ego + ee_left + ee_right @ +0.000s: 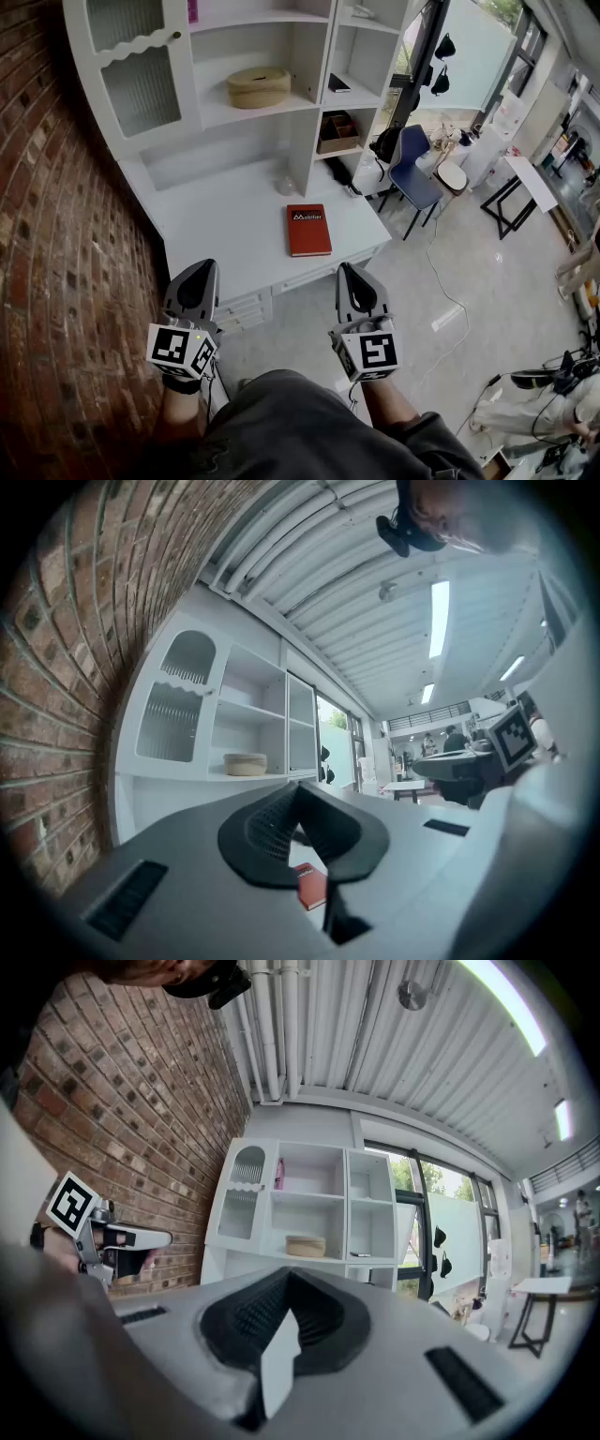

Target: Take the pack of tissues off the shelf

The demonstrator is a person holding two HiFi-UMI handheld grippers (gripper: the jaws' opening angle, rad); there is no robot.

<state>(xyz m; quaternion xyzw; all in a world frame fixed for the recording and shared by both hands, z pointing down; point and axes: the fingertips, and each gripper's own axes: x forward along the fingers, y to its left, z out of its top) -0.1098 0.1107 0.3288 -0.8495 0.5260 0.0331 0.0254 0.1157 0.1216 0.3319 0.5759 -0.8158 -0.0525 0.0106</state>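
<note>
A white shelf unit [309, 103] stands over a white desk [225, 225] against the wall ahead. On its top shelf a pink packet [192, 9] stands upright, cut off by the picture's edge; it also shows as a small pink packet [278, 1174] in the right gripper view. It may be the pack of tissues, though I cannot tell for sure. My left gripper [200, 269] and right gripper [350, 272] are held side by side before the desk's front edge, well short of the shelves. Both are shut with nothing between their jaws [298, 794] [286, 1279].
A tan round woven box [258, 86] sits on the middle shelf. A red book [308, 230] lies on the desk, with drawers [246, 307] below the front edge. A brick wall [66, 234] runs along the left. A blue chair [414, 173] stands to the right.
</note>
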